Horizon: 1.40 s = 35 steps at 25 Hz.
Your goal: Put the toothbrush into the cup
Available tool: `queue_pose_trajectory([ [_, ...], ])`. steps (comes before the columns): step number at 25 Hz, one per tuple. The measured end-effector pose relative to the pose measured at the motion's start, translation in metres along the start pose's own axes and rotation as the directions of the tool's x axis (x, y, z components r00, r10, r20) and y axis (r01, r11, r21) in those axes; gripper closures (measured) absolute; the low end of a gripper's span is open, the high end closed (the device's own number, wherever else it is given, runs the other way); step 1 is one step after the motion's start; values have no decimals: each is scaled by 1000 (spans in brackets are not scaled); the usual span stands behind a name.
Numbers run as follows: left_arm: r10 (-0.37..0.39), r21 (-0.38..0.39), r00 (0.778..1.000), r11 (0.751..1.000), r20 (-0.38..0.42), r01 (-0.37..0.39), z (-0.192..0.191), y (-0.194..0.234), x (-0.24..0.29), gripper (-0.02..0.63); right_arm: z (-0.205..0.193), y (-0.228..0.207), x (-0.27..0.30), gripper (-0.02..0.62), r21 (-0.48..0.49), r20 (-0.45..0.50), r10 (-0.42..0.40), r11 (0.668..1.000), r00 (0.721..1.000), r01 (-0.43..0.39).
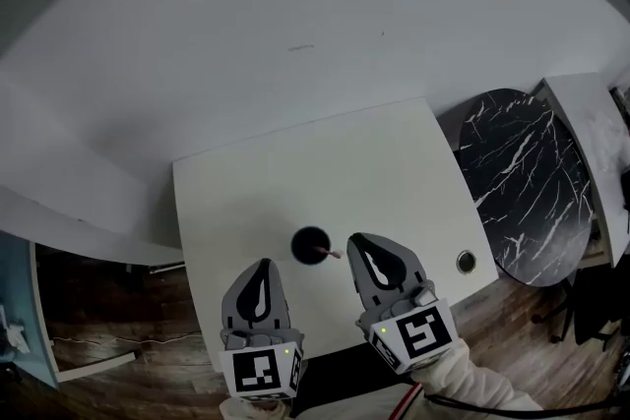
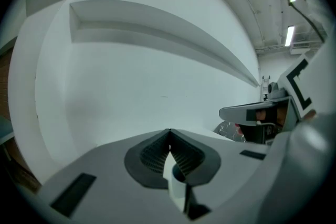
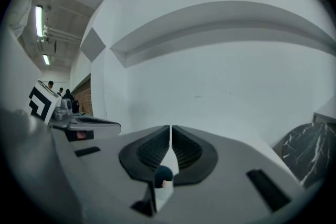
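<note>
The toothbrush (image 1: pixel 332 254) is found already lodged in the cup (image 1: pixel 310 244) on the counter (image 1: pixel 394 172) — the left gripper (image 1: pixel 264 267) and right gripper (image 1: pixel 355 239) are closed on nothing — so only withdrawal seems called for.

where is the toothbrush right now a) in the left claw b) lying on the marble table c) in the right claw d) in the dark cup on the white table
d: the toothbrush sticks out of the dark cup, which stands on the white table.
</note>
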<state>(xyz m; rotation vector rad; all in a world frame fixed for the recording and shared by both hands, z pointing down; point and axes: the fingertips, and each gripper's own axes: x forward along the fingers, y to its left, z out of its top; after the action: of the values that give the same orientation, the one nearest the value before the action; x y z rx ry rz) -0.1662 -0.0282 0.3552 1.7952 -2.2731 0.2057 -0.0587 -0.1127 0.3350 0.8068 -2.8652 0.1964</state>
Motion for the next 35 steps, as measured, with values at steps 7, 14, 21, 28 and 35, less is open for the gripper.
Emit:
queue_pose_trajectory([
  [7,10,18,999,1000,47,-11,37,-6,-26,597,37,5,-27,578,3,42,13,1000,999,-13],
  [14,15,43,995,999,94,-19,61,-15,-50,597,56,5,-51,589,7,60,12,1000,998,-13],
  [21,20,54,992,998,126,-27,78,-23,-69,597,77,1,-71,589,3,89,8,1000,996,-9],
  [28,38,55,988,997,153,-46,92,-22,-79,597,88,2,-78,589,-9,114,11,1000,993,-10],
  [35,45,49,986,997,160,-54,92,-22,-83,597,94,6,-81,591,-22,123,18,1000,992,-15],
])
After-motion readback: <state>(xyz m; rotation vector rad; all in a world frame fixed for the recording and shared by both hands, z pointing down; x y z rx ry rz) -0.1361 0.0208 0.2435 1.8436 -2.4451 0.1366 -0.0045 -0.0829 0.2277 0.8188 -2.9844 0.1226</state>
